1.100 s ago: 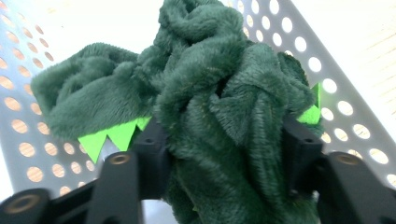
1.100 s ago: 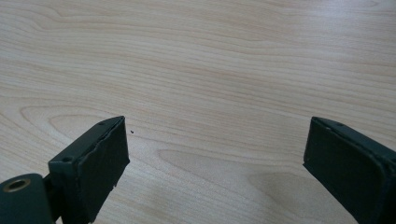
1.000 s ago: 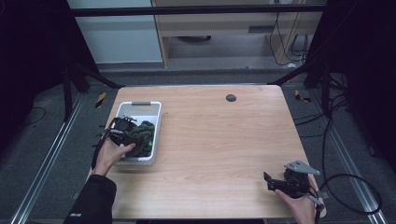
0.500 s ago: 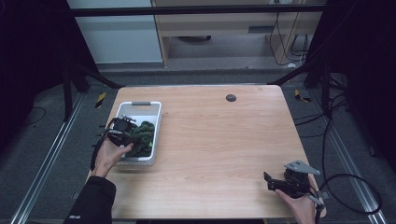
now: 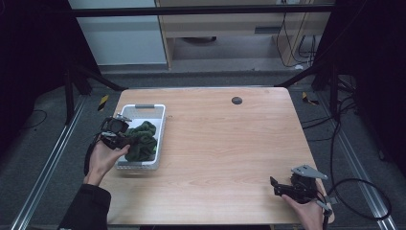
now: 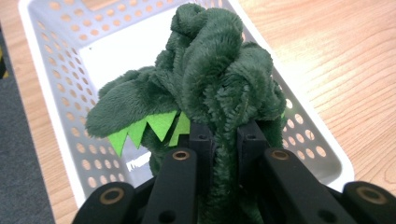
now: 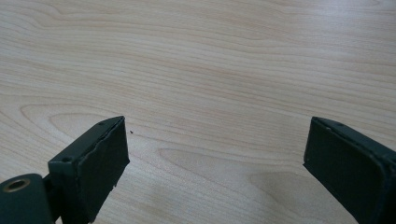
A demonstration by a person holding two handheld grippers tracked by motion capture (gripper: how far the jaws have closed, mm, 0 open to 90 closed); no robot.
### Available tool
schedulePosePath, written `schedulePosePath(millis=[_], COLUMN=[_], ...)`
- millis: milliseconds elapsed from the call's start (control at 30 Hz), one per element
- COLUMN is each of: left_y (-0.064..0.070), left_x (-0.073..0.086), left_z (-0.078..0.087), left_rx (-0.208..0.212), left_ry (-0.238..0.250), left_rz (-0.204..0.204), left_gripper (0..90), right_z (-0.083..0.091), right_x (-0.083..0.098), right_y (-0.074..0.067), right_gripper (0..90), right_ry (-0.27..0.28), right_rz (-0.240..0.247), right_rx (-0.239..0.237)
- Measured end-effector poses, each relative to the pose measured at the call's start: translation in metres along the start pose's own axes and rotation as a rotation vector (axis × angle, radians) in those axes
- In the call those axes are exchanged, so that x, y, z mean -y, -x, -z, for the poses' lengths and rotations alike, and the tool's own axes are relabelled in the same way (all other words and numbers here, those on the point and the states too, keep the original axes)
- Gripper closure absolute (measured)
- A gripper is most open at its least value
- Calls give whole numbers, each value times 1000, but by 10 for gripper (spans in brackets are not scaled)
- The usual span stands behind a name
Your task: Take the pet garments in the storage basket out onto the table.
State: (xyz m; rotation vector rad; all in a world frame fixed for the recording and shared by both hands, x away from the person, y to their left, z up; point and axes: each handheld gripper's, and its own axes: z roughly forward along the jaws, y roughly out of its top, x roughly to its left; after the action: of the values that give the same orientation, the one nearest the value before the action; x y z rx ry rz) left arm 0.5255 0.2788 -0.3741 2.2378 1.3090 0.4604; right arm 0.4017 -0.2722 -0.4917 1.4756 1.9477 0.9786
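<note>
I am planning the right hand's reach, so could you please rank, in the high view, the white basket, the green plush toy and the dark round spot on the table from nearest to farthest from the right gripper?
From the right gripper:
1. Dark round spot, far table edge.
2. Green plush toy, in the basket, at left.
3. White basket, left edge; nearly level with the toy.

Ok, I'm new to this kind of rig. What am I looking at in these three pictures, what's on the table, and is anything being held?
A person sits at a wooden table with a hand-held two-jaw tool in each hand. There is no robot arm.

The high view comes from a fixed camera above the table. The other two pictures come from small cameras riding on each tool, looking along its black jaws.

On the table stands a white perforated basket near the left edge, and a small dark round spot shows near the far edge.

The left tool is shut on a dark green plush toy with bright green felt spikes, over the basket. The right tool rests near the table's right front corner, its jaws wide apart with nothing between them.
</note>
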Motion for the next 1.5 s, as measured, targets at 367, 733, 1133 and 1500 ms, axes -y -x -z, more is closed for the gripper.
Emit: schedulePosePath(millis=[367, 733, 1133, 1500], left_y=[-1, 0, 6, 15], left_x=[-6, -13, -16, -19], left_z=[28, 50, 68, 83], left_rx=[-3, -1, 7, 31], left_ry=[62, 112, 135, 140], left_rz=[-10, -20, -43, -95], left_gripper=[805, 805, 804, 804], right_z=[1, 1, 1, 2], right_x=[0, -1, -1, -1], right_y=[-1, -1, -1, 0], right_gripper=[67, 67, 67, 67], right_ry=[0, 1, 4, 6], right_rz=[-2, -5, 1, -2], right_rx=[-3, -6, -5, -4])
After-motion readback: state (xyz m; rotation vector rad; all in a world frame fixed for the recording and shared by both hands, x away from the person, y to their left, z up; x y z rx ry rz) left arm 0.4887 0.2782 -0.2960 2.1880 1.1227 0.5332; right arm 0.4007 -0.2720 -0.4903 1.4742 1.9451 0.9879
